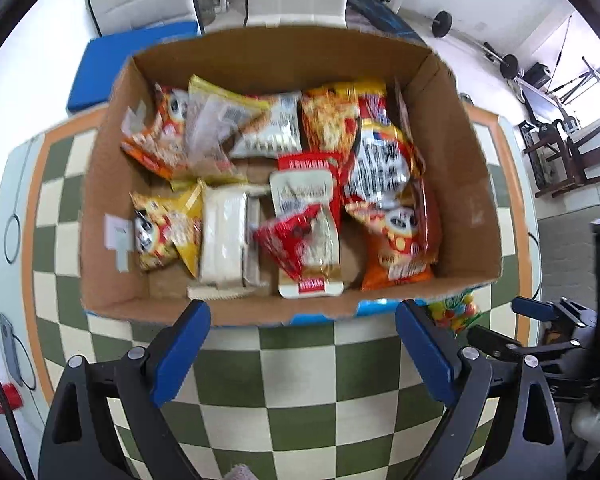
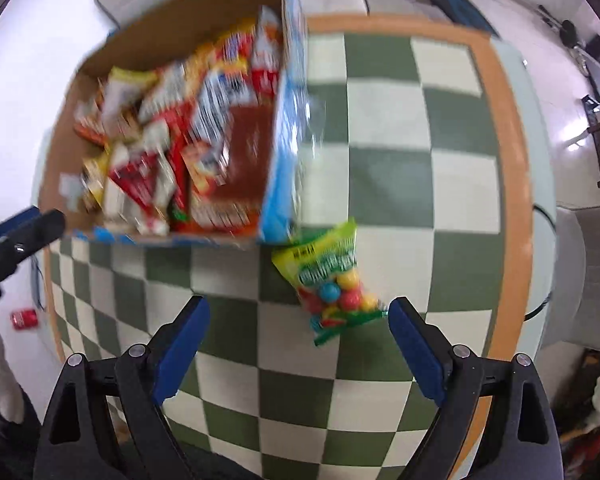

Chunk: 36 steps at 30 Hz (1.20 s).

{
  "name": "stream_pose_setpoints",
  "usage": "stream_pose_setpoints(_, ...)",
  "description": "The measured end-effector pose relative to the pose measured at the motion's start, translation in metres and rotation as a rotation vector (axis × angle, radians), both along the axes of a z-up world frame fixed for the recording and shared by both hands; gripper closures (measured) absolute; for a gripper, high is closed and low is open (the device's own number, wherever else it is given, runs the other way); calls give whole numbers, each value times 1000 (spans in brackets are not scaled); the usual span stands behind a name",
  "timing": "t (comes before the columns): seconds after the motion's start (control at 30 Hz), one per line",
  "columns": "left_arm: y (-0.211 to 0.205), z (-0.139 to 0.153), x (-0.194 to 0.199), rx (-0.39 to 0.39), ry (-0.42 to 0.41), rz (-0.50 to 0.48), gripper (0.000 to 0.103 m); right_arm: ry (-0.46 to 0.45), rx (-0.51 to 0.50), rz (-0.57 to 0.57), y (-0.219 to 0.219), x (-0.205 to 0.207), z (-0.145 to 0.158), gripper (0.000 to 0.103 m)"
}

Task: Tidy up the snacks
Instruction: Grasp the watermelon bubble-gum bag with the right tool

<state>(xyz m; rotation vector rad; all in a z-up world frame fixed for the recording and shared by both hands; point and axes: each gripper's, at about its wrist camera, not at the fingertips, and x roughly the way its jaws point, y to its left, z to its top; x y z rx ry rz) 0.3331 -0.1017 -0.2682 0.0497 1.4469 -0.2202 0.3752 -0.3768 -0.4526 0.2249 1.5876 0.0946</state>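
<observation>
Cardboard box (image 1: 472,184) on the checkered table (image 1: 300,380), filled with snack packets (image 1: 300,184). A gumball bag (image 2: 334,276) lies outside by its corner, just ahead of the wide-open, empty right gripper (image 2: 298,320). Left gripper (image 1: 302,320) likewise wide open, empty.

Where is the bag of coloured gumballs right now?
In the right wrist view the gumball bag lies on the checkered tablecloth, outside the cardboard box, just off its near right corner.

Print on the snack packets (image 1: 380,168) is too blurred
</observation>
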Motion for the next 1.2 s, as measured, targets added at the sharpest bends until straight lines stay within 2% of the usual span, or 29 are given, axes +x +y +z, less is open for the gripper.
stream_pose_setpoints(0.13,-4,-15,-6,20,17,3,8,58,-10,42,-1,-2,-31,10)
stream_pose_setpoints(0.3,-10,-15,-9,47,-8,-3,8,103,-22,49,-8,0,-60,10)
stream_pose_setpoints(0.6,-12,-16,-5,52,-6,3,8,142,4,37,-12,6,-84,10)
stream_pose_setpoints(0.73,-13,-16,-4,57,-4,1,8,155,-14,16,-13,6,-93,10)
stream_pose_setpoints(0.87,-9,-16,-3,56,-3,9,8,151,26,-139,-28,-4,-95,12)
stream_pose_setpoints(0.93,-7,-17,-2,60,-6,14,8,163,40,-229,-36,-13,-95,20)
stream_pose_setpoints(1.03,-3,-17,-2,63,-9,22,8,194,79,-351,-49,-32,-93,22)
stream_pose_setpoints(1.1,1,-15,-2,59,-13,28,8,221,98,-380,-50,-40,-94,21)
stream_pose_setpoints(1.13,2,-14,-2,58,-19,32,8,221,88,-376,-50,-41,-91,18)
stream_pose_setpoints(1.2,5,-8,-1,58,-57,40,8,184,40,-371,-51,-43,-81,14)
